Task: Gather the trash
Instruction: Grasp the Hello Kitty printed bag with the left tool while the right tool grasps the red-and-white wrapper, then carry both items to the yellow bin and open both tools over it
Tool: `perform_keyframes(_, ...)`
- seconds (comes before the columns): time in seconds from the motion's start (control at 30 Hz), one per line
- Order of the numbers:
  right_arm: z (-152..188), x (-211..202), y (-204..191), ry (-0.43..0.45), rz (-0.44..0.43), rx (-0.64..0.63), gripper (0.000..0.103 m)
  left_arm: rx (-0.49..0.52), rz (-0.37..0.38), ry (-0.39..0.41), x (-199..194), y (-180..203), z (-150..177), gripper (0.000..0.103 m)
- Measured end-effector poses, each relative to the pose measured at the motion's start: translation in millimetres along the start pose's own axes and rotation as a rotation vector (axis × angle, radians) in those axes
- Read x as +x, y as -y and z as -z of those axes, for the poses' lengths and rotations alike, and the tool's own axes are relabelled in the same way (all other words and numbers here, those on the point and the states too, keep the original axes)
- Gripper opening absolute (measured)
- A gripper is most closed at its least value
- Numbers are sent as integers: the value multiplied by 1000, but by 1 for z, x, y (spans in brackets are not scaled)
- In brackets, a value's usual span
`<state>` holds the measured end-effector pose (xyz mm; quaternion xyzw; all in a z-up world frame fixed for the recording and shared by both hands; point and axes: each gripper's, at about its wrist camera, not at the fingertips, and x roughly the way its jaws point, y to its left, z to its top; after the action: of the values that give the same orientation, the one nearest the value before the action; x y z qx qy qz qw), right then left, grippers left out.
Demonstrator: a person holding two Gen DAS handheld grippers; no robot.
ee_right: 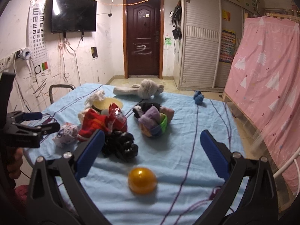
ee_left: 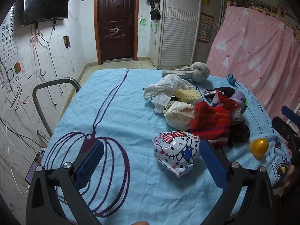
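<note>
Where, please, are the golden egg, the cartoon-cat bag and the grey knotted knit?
golden egg (ee_right: 142,180): right wrist view, centre of its shiny shell.
cartoon-cat bag (ee_left: 176,152): left wrist view, the printed cat face.
grey knotted knit (ee_left: 200,71): left wrist view, the round knot.

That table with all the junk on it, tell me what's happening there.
A person holds a gripper in each hand over a table covered with a blue cloth. Both are open and hold nothing. The left gripper hangs near a cartoon-print bag; the right gripper faces a yellow ball. A heap of crumpled paper, a red cloth and a black bag lies untouched, so no trash has been picked up yet.
</note>
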<state>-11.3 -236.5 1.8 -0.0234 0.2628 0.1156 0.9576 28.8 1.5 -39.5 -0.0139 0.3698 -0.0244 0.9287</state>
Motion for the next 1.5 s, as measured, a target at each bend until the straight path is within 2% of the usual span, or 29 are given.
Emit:
perform_keyframes(0.2, -10, 25, 6, -50, -18, 12, 98, 37, 24, -19, 14, 9, -5, 91)
perform_keyframes(0.27, -11, 31, 5, -70, -49, 13, 98, 37, 41, -35, 20, 10, -5, 83)
perform_keyframes(0.33, -13, 36, 0, -85, -101, 8, 98, 24, 67, -59, 27, 9, -4, 62)
perform_keyframes(0.4, -12, 38, -7, -93, -142, -10, 98, 10, 100, -84, 33, 7, -2, 47)
perform_keyframes(0.53, -13, 45, -18, -114, -192, -35, 98, 14, 128, -73, 32, 6, 0, 25)
perform_keyframes(0.57, -13, 47, -20, -120, -200, -40, 97, 14, 127, -68, 32, 6, 0, 24)
perform_keyframes(0.63, -14, 53, -25, -139, -213, -53, 87, 9, 123, -56, 29, 3, 0, 23)
perform_keyframes(0.67, -14, 55, -27, -150, -219, -58, 79, 2, 122, -51, 28, 1, -1, 23)
perform_keyframes(0.7, -14, 57, -29, -158, -220, -64, 76, -4, 122, -45, 27, -1, -1, 23)
perform_keyframes(0.97, -31, 66, -44, -144, -215, -120, 76, -25, 121, -25, 21, -10, -3, 23)
perform_keyframes(1.03, -37, 69, -42, -140, -212, -105, 72, -24, 119, -22, 21, -11, -3, 23)
perform_keyframes(1.13, -42, 80, -38, -167, -216, -65, 51, -28, 119, -17, 20, -14, -5, 23)
perform_keyframes(1.2, -40, 88, -37, -202, -225, -48, 28, -31, 120, -14, 20, -16, -5, 23)
perform_keyframes(1.23, -38, 91, -36, -214, -232, -42, 23, -31, 120, -12, 19, -17, -5, 23)
perform_keyframes(1.27, -37, 93, -35, -219, -241, -33, 13, -32, 120, -9, 18, -17, -5, 23)
perform_keyframes(1.37, -37, 91, -33, -207, -277, -11, 8, -30, 115, -1, 15, -16, -5, 23)
perform_keyframes(1.5, -42, 79, -25, -147, -287, 18, 7, -22, 104, 19, 8, -11, -9, 23)
